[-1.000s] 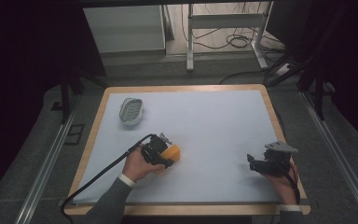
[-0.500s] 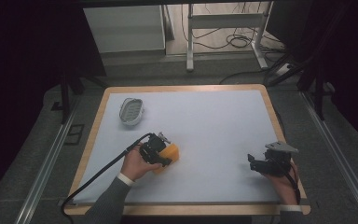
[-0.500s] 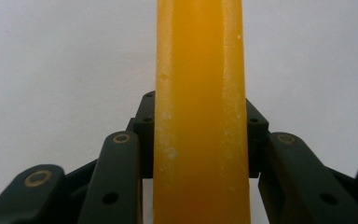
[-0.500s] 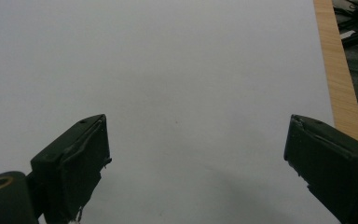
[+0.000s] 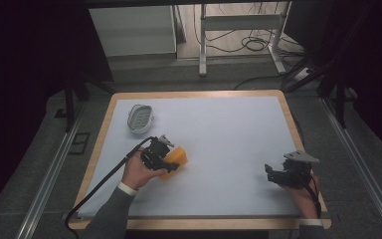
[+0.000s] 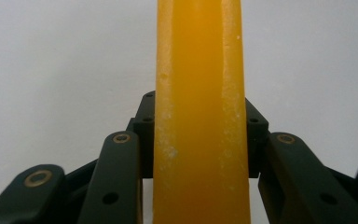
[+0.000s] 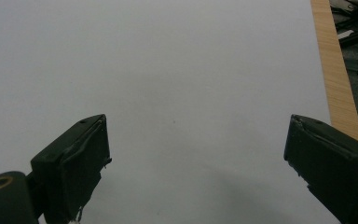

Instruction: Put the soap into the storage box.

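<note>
A yellow-orange block (image 5: pixel 176 162), perhaps a sponge or a bar of soap, lies on the white table top left of the middle. My left gripper (image 5: pixel 169 162) is shut on it. In the left gripper view the block (image 6: pixel 200 116) stands edge-on between the two black jaws, pressed from both sides. A white oval dish (image 5: pixel 140 119) with a slotted inside sits toward the far left of the table. My right gripper (image 5: pixel 273 174) rests near the front right edge, its jaws wide open with nothing between them (image 7: pixel 196 154).
The table (image 5: pixel 238 129) has a white top inside a wooden rim (image 7: pixel 335 79). A black cable (image 5: pixel 104 184) trails from the left gripper off the front left edge. Beyond the far edge are a metal frame and cables on the floor.
The left hand with the block has shifted very slightly. The right gripper has stayed where it was.
</note>
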Demonstrator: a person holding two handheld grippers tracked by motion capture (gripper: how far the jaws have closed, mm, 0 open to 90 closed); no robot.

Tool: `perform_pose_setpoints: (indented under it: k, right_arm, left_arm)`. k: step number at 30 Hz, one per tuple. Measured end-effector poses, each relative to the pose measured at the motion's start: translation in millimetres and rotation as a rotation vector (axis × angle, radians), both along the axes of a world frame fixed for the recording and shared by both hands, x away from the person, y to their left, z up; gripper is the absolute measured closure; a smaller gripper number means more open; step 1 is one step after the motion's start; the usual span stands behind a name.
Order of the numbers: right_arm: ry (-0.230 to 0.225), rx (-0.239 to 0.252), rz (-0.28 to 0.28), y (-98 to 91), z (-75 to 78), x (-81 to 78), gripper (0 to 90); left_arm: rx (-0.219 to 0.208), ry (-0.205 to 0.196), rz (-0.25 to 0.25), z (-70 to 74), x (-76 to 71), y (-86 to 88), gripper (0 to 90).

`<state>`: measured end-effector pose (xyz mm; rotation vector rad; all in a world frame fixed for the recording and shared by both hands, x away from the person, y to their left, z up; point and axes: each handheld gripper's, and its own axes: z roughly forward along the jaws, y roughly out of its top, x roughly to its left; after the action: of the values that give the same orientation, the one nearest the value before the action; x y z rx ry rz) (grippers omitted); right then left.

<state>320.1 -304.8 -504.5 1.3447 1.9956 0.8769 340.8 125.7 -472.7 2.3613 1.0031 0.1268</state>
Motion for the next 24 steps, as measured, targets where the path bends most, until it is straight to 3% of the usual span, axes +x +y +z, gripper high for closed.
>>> perform_pose_setpoints:
  k: [11, 24]
  right_arm:
    - [0.001, 0.000, 0.000, 0.1, -0.1, -0.1, 6.6]
    - [-0.001, 0.001, 0.000, -0.3, 0.3, -0.2, 6.6]
  left_arm:
    - [-0.027, -0.038, 0.029, 9.8, 1.7, 11.9, 61.2]
    - [-0.036, -0.030, 0.038, 13.9, 3.1, 18.0, 61.2]
